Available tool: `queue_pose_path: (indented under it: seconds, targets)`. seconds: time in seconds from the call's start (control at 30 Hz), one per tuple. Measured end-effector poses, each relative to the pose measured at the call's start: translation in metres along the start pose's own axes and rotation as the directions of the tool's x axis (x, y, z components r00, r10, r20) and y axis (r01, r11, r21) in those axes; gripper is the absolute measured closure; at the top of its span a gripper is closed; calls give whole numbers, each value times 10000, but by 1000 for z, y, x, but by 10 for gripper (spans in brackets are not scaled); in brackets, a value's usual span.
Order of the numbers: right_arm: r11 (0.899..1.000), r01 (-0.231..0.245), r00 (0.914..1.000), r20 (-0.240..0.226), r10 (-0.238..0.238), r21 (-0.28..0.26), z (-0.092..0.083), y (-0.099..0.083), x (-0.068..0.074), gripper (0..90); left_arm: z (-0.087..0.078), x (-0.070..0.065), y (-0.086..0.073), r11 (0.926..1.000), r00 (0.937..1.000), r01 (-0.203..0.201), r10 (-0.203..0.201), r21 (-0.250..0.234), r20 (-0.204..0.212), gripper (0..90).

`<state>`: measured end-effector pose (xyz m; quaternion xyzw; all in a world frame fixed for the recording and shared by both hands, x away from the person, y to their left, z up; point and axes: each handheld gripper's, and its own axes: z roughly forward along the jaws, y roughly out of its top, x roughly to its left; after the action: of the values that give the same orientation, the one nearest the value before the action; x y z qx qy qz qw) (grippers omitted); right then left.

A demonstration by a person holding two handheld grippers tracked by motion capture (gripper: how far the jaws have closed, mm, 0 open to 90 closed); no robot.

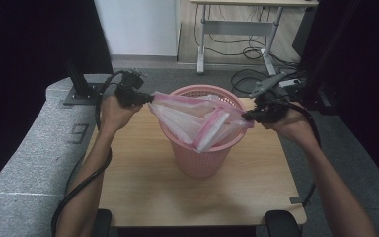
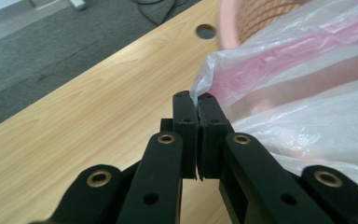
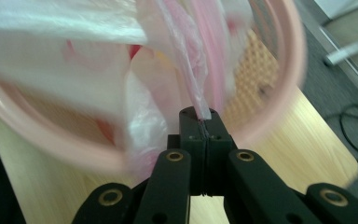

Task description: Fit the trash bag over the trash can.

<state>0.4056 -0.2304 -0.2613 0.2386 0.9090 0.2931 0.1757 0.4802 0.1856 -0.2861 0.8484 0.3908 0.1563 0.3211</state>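
Note:
A pink mesh waste basket (image 1: pixel 203 158) stands in the middle of the wooden table (image 1: pixel 143 187). A thin pink-and-clear plastic bag (image 1: pixel 197 118) is stretched across its mouth. My left gripper (image 1: pixel 150 98) is shut on the bag's left edge, just beyond the basket's left rim. In the left gripper view the jaws pinch the film's edge (image 2: pixel 198 100). My right gripper (image 1: pixel 246 116) is shut on the bag's right edge at the basket's right rim. The right gripper view shows a twisted strip of the bag (image 3: pixel 200 105) caught between its jaws, above the basket rim (image 3: pixel 289 70).
A grey padded bench (image 1: pixel 24 153) runs along the table's left side. A cable hole (image 2: pixel 206 31) sits in the tabletop near the basket. Beyond the table are a power strip with cables (image 1: pixel 256 79) on the floor and a desk frame (image 1: pixel 237 29).

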Motion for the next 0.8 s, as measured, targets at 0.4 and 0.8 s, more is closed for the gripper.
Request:
queue_pose_path:
  seconds: [0.4, 0.8]
  targets:
    - [9937, -1084, 9939, 162, 1089, -290, -13, -46, -22, 784, -13, -2, -15, 9918, 9923, -1228, 1233, 361, -107, 692]
    - [9812, -1329, 9870, -1093, 1182, -1396, -43, -27, -24, 485, -36, -10, -3, 9821, 9799, -1885, 1882, -22, 664, 396]
